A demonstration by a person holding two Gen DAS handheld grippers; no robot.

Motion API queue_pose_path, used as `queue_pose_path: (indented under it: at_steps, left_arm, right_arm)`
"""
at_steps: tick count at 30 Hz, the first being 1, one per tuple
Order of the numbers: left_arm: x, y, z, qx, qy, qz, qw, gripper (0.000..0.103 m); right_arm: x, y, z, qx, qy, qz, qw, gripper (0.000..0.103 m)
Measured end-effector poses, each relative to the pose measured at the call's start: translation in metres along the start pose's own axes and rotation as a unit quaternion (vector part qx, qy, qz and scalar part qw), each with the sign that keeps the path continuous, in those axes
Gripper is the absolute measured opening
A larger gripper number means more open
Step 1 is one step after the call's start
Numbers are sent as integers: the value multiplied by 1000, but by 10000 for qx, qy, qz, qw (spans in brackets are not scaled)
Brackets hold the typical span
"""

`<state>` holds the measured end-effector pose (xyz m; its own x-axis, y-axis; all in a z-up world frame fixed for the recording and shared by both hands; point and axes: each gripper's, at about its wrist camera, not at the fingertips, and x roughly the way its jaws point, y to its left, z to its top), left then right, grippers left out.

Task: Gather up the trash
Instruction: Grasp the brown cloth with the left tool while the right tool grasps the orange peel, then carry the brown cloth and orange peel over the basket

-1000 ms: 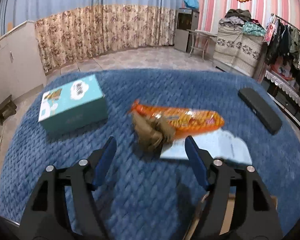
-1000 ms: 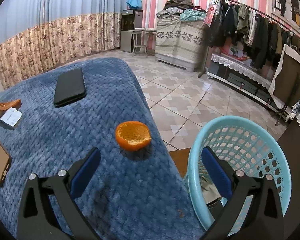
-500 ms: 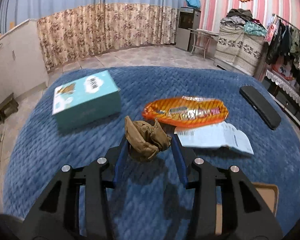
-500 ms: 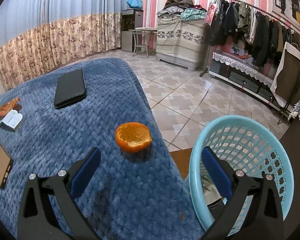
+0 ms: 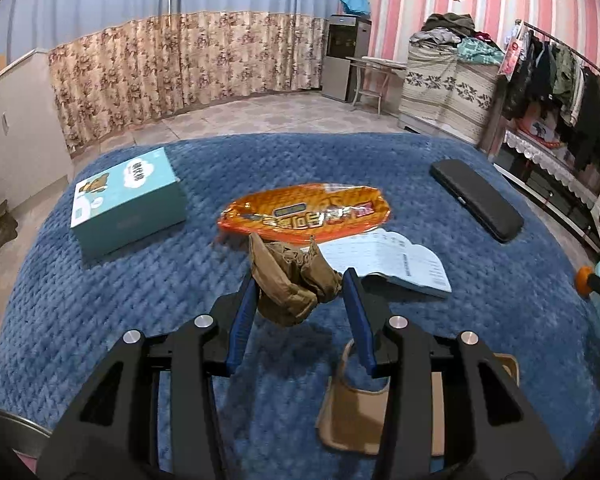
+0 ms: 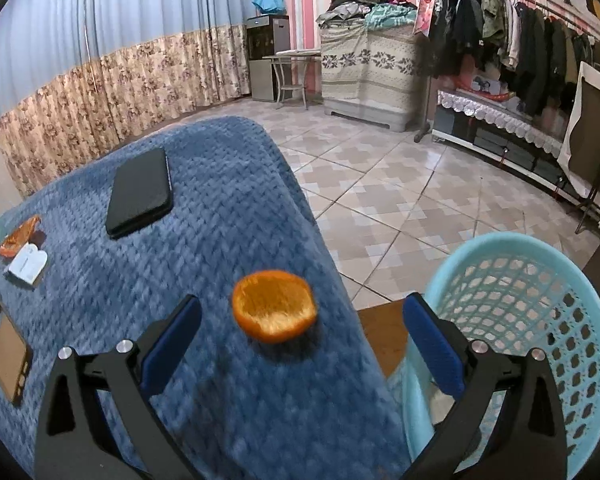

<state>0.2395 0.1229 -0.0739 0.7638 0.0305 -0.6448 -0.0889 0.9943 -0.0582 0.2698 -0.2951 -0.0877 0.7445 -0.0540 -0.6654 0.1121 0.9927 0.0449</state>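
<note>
Blue bumpy blanket [image 5: 100, 304] covers the table, and from left to right on it sit a teal box [image 5: 126, 202], an orange snack bag [image 5: 306, 214], a paper slip [image 5: 384, 258] and a black case [image 5: 476, 204]. The left gripper [image 5: 298, 290] squeezes a crumpled brown paper wad [image 5: 290, 276] just above the blanket. The right gripper [image 6: 298, 322] is spread wide and holds nothing, with an orange peel [image 6: 274, 306] between its fingers near the table edge and a light blue basket [image 6: 540, 264] beside it on the floor.
</note>
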Motion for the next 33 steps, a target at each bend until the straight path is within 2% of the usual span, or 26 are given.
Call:
queue_pose_path:
  at_steps: [1,5,8,16,22,27,33]
  left_arm:
    - [-1,-2,0,33,-5,-3,10000,42]
    - [-4,-10,5,133,-61,-48,9999,42]
    - [-4,-21,11,193,-91,-80,9997,42]
    - [-20,-57,18,591,-254,-183,9978,42]
    - [-41,-96,30,739,-461,-543,9947,42]
    - [-60,-151,34,1116,-717,-1022,9859,42]
    - [-78,-231,24,1547,-904,-1610,9706,42]
  right_arm:
    - [2,3,-1,-30,41,-13,10000,95]
    - [11,17,-4,-351,287,42,9990,55]
    - [11,20,-6,-420,296,98,9986,42]
    - [-18,4,0,-199,-73,162,9996,38]
    - [-55,-30,2,57,-358,-228,9991,38]
    - [-89,-70,-4,374,-539,-674,9956,38]
    - [-121,-111,-17,751,-636,-1256,9872,38]
